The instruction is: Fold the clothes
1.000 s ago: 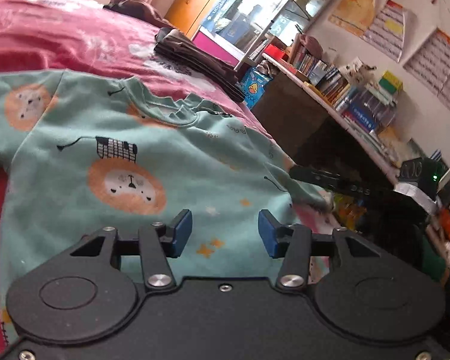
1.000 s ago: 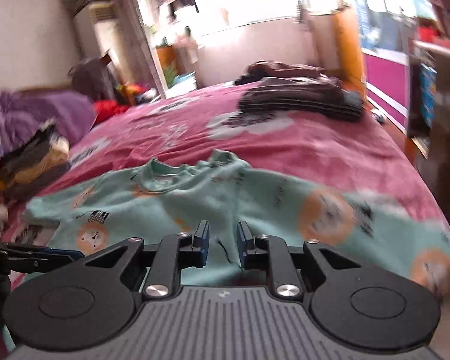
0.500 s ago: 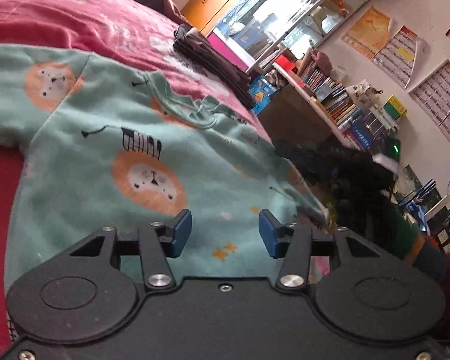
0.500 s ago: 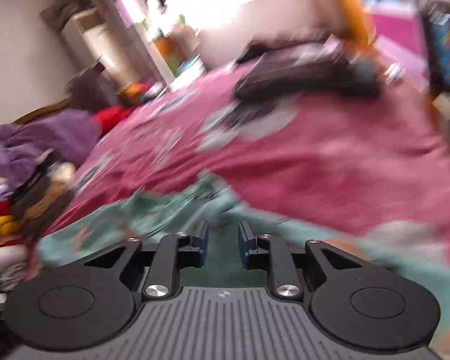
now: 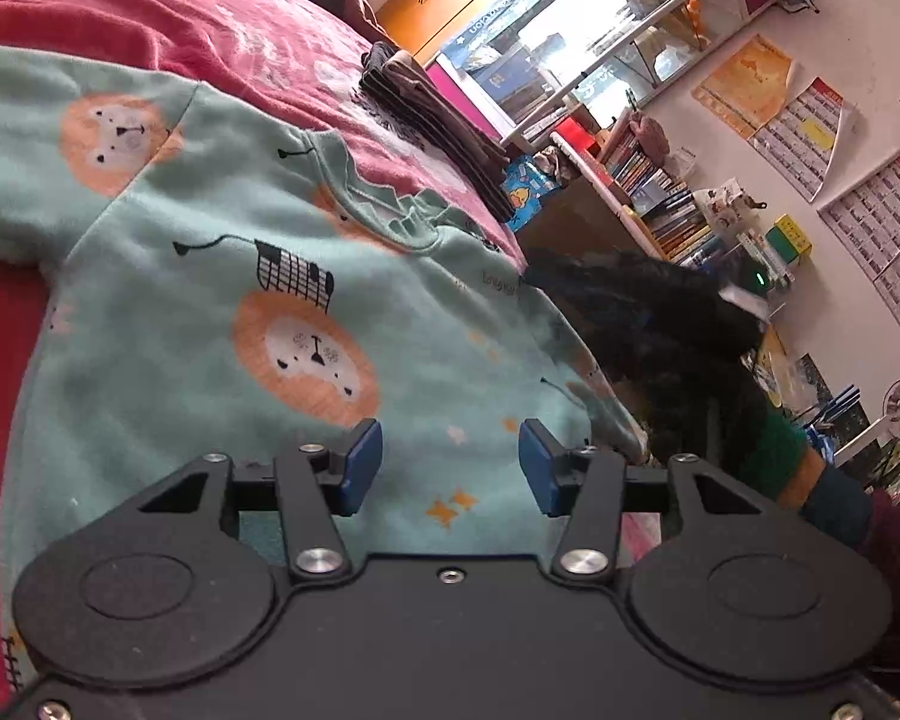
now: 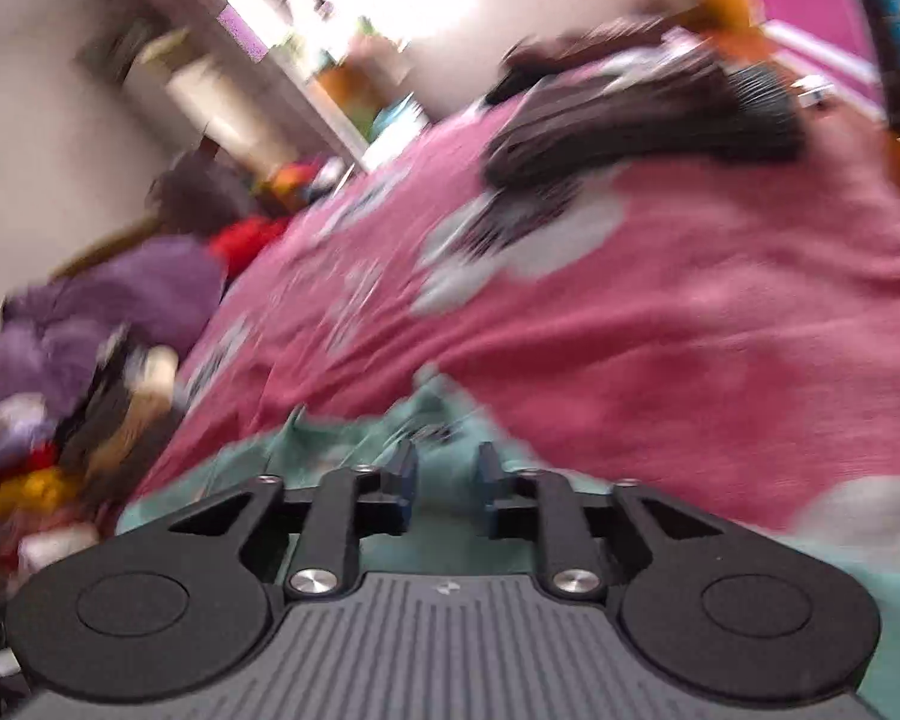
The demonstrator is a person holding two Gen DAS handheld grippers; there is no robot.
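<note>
Teal fleece top [image 5: 210,276], lion print, lies flat on the pink bedspread [image 5: 120,6].

Left wrist view: the top lies front side up, collar [image 5: 390,210] toward the far end of the bed, hem toward the camera, so its long axis runs roughly away from the left gripper [image 5: 450,468]. One sleeve stretches off to the left edge of the frame. The left gripper's blue pads [image 5: 360,462] are spread wide w/ nothing between them; they hover over the lower body of the top, near the hem. The right gripper [image 5: 570,282] shows as a dark blurred shape at the top's right shoulder, by the bed's right edge. Whether it has cloth there can't be told from this view. A stack of folded dark clothes [image 5: 438,126] sits beyond the collar, near the bed's far right edge.

Right wrist view: heavy motion blur. The right gripper [image 6: 447,486] has a narrow gap between its pads, and teal fabric [image 6: 354,438] sits right at and under the tips. Probably pinching or about to, but can't tell which. Dark folded stack [image 6: 642,120] lies far ahead, and a loose clothes pile [image 6: 78,360] is off the bed's left side.

My read: the right gripper is nearer the shoulder/sleeve on its side, so the first fold likely goes across the long axis toward the middle.
</note>
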